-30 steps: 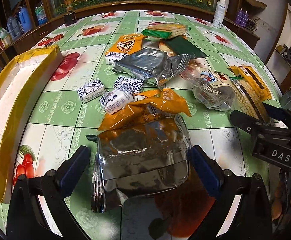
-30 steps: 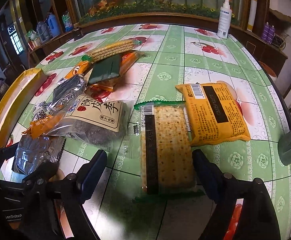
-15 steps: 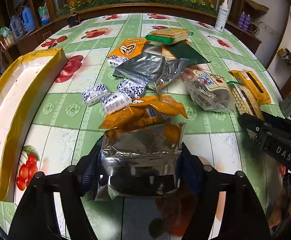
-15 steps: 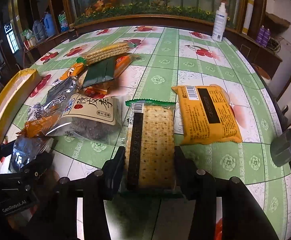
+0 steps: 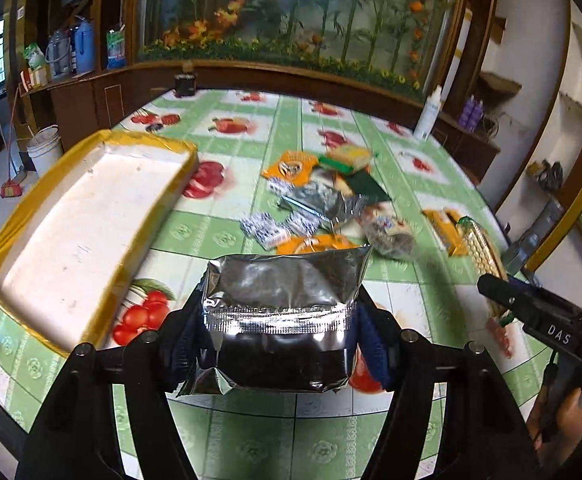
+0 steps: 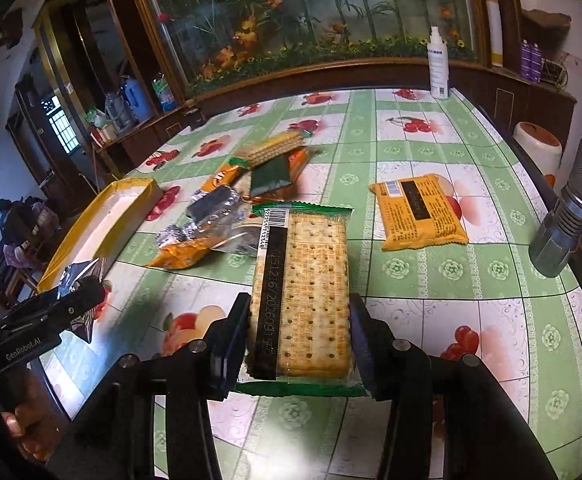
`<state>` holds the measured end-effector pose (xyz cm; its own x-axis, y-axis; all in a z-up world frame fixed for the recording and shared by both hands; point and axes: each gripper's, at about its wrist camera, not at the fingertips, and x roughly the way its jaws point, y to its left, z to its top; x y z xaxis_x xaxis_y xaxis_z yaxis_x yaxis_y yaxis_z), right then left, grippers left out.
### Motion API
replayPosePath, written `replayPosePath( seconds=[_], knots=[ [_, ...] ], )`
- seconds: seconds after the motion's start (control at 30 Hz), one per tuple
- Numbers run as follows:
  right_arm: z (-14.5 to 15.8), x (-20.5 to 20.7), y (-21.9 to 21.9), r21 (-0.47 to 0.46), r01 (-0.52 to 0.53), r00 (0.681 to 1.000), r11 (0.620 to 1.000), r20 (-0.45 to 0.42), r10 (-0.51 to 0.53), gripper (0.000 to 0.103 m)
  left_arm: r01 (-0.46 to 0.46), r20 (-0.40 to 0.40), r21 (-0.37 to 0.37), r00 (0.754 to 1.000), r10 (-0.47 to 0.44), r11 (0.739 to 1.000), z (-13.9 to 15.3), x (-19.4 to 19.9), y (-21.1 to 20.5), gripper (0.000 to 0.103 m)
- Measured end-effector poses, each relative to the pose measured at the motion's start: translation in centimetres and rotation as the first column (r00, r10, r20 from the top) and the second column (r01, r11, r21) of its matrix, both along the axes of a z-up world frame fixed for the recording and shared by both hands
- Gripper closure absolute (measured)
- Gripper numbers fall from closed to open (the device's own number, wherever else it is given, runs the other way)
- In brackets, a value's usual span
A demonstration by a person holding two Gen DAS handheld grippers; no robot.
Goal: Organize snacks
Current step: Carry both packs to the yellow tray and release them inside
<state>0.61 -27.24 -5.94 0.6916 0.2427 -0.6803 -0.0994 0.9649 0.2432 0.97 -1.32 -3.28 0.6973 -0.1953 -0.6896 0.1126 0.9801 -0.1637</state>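
Readable writing is sparse. The right gripper's body, seen from the left wrist view, carries "DAS" in white, and the left gripper's body, seen from the right wrist view, reads "GenRobot.AI". The cracker packet (image 6: 303, 296) has a barcode at its far end and a black strip of printed digits down its left side (too distorted to read with confidence). The orange packet (image 6: 419, 212) lying flat on the table (image 6: 471, 280) shows a barcode and a dark panel of small text that cannot be made out.

The left gripper (image 5: 279, 332) holds a silver foil pouch (image 5: 283, 304) by its two side edges, jaws closed on it, the crimped seam running across between the blue pads; the pouch is lifted clear of the table, just right of the yellow-edged white tray (image 5: 71, 240).

The right gripper (image 6: 299, 340) has its jaws clamped on the near end of the cracker packet, whose green-trimmed far end juts forward above the table. The remaining snack pile (image 5: 315, 204) lies beyond, mid-table.
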Motion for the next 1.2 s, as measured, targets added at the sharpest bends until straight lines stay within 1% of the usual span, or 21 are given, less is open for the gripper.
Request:
replayPosePath(
  seconds=[0.13, 0.27, 0.33, 0.47, 0.57, 0.83, 0.97, 1.2],
  knots=[
    [1.8, -0.5, 1.7, 0.025, -0.051, 0.998, 0.998, 0.042, 0.050, 0.055, -0.046, 0.039, 0.008, 0.998, 0.046, 0.999, 1.4, -0.6, 1.9, 0.035],
    [3.0, -0.4, 4.1, 0.037, -0.115, 0.991, 0.993, 0.066, 0.113, 0.055, -0.129, 0.067, 0.052, 0.990, 0.125, 0.990, 2.0, -0.5, 3.7, 0.035],
    [3.4, 0.0, 5.7, 0.039, -0.148, 0.987, 0.988, 0.073, 0.145, 0.055, -0.164, 0.069, 0.066, 0.985, 0.160, 0.984, 2.0, -0.4, 4.8, 0.035],
    [3.7, 0.8, 8.8, 0.045, -0.216, 0.974, 0.975, 0.081, 0.212, 0.055, -0.242, 0.076, 0.110, 0.969, 0.235, 0.964, 1.6, -0.3, 7.2, 0.035],
    [3.6, 1.3, 10.9, 0.057, -0.259, 0.964, 0.964, 0.078, 0.255, 0.055, -0.280, 0.067, 0.122, 0.960, 0.273, 0.952, 1.2, -0.2, 8.7, 0.035],
    [3.2, 2.5, 16.0, 0.095, -0.346, 0.938, 0.933, 0.069, 0.341, 0.055, -0.348, 0.049, 0.131, 0.938, 0.345, 0.928, 0.3, 0.2, 11.7, 0.035],
    [3.0, 3.8, 17.8, 0.105, -0.375, 0.927, 0.921, 0.065, 0.370, 0.055, -0.369, 0.041, 0.134, 0.930, 0.367, 0.920, 0.0, 0.5, 12.8, 0.035],
    [3.1, 5.9, 21.5, 0.094, -0.428, 0.903, 0.899, 0.069, 0.423, 0.055, -0.400, 0.032, 0.142, 0.916, 0.399, 0.906, -0.4, 1.6, 14.2, 0.035]
  ],
)
